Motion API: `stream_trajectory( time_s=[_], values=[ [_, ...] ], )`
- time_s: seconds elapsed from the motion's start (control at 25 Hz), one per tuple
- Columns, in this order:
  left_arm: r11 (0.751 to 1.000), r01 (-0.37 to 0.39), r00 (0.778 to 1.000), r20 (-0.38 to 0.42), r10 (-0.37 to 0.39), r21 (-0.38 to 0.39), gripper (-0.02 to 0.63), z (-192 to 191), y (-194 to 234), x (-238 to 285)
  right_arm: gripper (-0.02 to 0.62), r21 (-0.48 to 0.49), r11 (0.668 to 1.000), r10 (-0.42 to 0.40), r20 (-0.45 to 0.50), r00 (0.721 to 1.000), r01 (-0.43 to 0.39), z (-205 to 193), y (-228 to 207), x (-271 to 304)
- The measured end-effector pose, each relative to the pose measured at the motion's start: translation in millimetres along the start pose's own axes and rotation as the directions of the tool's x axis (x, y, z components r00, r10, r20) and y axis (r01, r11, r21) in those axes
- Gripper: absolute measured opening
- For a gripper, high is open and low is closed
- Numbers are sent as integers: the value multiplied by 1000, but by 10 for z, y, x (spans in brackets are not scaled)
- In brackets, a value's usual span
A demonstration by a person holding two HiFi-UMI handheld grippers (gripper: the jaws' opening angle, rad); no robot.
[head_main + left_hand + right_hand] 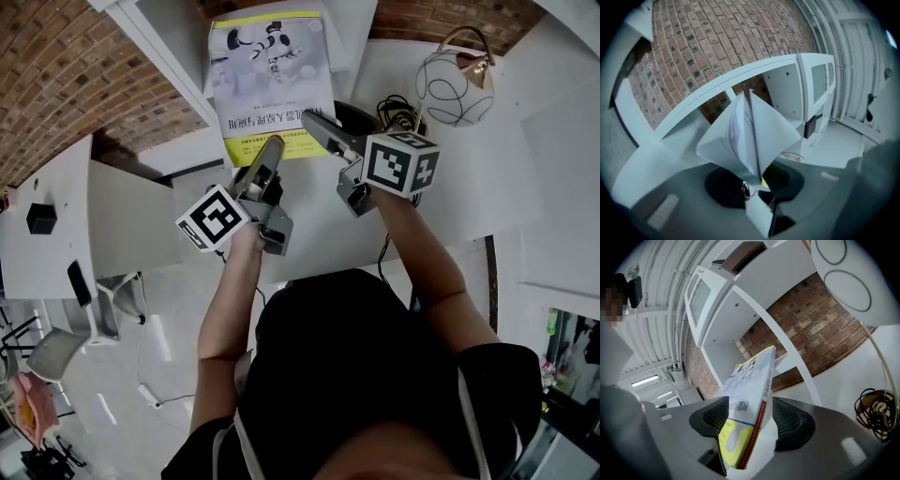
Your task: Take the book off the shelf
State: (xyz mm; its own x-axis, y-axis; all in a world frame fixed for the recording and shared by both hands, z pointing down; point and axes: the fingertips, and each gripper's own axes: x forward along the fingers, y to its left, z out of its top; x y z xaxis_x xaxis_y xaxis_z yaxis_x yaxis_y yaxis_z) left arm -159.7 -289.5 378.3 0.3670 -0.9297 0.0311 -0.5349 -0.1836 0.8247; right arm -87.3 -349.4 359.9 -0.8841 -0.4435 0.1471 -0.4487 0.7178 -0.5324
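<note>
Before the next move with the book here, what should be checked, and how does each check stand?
1. Left gripper shut on the white-and-yellow paperback book: ok.
2. Right gripper gripping it: not ok, jaws wide apart around the book.
3. Book clear of the white shelf: cannot tell.
4. Pages closed: not ok, they fan open in the left gripper view.
5. Black cable coil apart from the right gripper's jaws: ok.

Printed title line on the book point(272, 84) cover, characters too blurred to read, no other legible text
</note>
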Motion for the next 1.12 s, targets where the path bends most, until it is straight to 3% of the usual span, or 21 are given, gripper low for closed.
stream_trajectory(
  time_s=[0.36,0.56,0.72,1.12],
  values=[
    [1000,-2,1000,-10,2,-6,97,-9,41,-25,276,-15,995,100,-81,992,-101,58,-65,320],
    [1000,7,1000,-22,-7,1,97,-8,59,-20,260,-2,989,147,-80,986,-147,172,-35,363],
    [999,31,999,-14,-31,-14,98,-30,78,6,252,-40,987,147,-126,981,-153,131,-24,452],
    [994,-21,1000,-5,22,103,114,-38,261,38,241,-52,988,135,-130,982,-142,59,-37,529]
  ],
)
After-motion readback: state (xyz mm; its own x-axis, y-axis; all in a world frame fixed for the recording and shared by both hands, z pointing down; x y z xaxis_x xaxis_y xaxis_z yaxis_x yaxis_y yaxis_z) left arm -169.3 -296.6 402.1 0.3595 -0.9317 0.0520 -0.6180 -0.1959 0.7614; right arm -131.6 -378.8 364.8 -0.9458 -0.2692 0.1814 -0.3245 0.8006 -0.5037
